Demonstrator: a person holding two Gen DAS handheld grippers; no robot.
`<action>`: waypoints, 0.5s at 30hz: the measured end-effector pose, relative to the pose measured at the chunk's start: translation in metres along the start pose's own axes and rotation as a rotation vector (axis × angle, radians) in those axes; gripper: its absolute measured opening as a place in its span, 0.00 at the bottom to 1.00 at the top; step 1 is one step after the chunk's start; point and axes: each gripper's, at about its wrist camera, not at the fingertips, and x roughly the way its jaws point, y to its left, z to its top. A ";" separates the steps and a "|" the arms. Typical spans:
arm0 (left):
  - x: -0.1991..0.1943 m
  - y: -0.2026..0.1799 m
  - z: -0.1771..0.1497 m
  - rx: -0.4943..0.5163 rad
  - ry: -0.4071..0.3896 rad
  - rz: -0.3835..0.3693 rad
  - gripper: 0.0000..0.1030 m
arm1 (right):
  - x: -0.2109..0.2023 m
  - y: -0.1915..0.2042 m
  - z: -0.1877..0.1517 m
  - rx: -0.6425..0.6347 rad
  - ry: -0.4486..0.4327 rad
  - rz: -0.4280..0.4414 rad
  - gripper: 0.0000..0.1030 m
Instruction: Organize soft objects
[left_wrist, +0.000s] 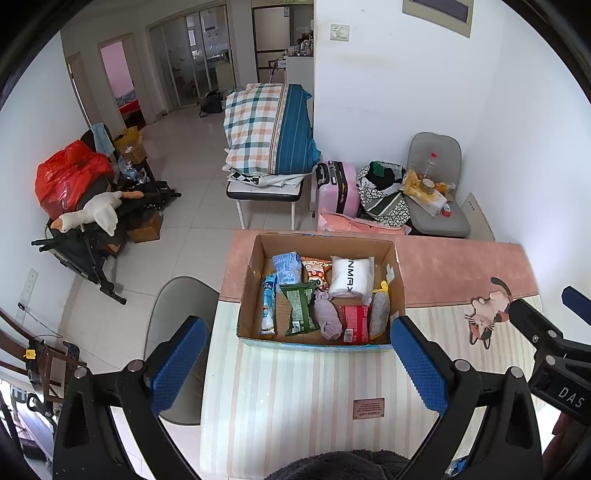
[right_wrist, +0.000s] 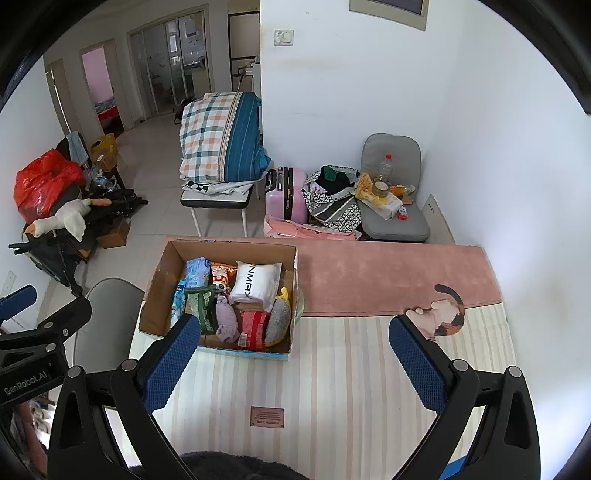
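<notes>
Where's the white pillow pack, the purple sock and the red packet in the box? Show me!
White pack (left_wrist: 351, 277): left wrist view, middle of its printed front.
Purple sock (left_wrist: 328, 319): left wrist view, middle of the bundle.
Red packet (right_wrist: 253, 326): right wrist view, middle of its top face.

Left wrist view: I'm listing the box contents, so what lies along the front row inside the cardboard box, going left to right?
Blue-and-white tube → green packet → lilac cloth bundle → red packet → grey-and-yellow sponge, all inside the cardboard box.
</notes>
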 end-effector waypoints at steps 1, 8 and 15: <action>0.000 0.000 0.000 0.001 0.000 0.001 0.99 | -0.001 0.000 0.000 0.003 -0.002 -0.001 1.00; -0.002 -0.001 0.000 -0.003 -0.002 0.001 0.99 | -0.004 -0.002 0.000 0.009 -0.010 -0.007 1.00; -0.002 -0.001 0.000 -0.006 -0.004 0.003 0.99 | -0.008 -0.003 0.000 0.008 -0.012 -0.004 1.00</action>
